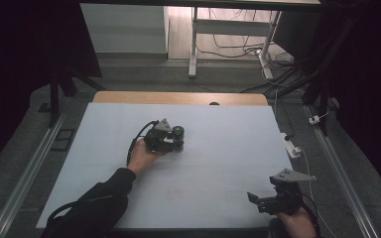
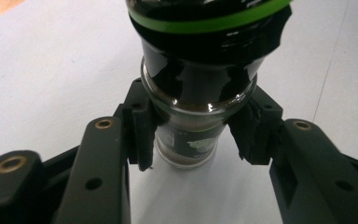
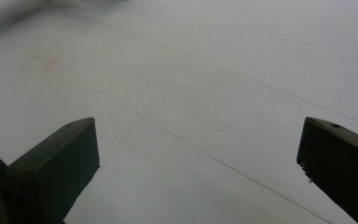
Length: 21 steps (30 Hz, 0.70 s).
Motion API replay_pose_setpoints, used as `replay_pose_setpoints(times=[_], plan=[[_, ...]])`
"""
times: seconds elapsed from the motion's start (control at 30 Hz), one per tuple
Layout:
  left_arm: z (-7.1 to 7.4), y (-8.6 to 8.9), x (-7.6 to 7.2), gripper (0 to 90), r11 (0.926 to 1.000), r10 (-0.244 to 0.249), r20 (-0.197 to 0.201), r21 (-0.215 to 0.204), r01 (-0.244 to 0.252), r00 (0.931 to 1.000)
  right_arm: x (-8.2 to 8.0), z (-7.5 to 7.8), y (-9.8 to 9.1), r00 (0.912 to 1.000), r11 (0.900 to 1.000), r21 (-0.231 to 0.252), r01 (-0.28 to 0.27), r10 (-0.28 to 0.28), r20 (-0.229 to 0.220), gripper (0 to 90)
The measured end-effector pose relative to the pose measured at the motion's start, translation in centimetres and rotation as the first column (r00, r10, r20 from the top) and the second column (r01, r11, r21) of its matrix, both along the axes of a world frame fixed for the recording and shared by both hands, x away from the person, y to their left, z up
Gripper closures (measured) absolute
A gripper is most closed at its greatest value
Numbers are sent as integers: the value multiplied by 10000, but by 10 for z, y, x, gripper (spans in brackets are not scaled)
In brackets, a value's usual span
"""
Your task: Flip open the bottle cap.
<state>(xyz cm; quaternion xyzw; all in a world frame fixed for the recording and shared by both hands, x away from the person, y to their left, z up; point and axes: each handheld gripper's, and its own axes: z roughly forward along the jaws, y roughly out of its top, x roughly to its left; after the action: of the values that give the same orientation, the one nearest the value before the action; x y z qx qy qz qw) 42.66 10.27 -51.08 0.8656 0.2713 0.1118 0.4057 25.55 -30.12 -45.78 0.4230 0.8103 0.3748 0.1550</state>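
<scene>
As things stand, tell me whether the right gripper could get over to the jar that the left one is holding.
Probably yes. The right gripper sits open at the near right edge, and bare white table lies between it and the jar. The left gripper already clamps the body, so room is tight.

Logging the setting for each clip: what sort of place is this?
Probably a lab recording station: a table under a white sheet, dark curtains on both sides, cables on the floor behind.

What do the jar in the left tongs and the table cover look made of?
Jar: likely glossy clear glass, judging by sharp highlights and dark contents showing through; its lid looks like black plastic with a green band. Table cover: matte white sheet, faintly textured with creases, perhaps paper or vinyl.
</scene>
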Motion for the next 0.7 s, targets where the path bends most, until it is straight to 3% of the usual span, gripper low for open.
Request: replay_pose_setpoints(times=[0.7], plan=[[0, 0, 0, 537, 10000, 49, -28, 32, -49, 10000, 0, 7, 8, 9989, 9987, 273, -431, 425, 215, 0]])
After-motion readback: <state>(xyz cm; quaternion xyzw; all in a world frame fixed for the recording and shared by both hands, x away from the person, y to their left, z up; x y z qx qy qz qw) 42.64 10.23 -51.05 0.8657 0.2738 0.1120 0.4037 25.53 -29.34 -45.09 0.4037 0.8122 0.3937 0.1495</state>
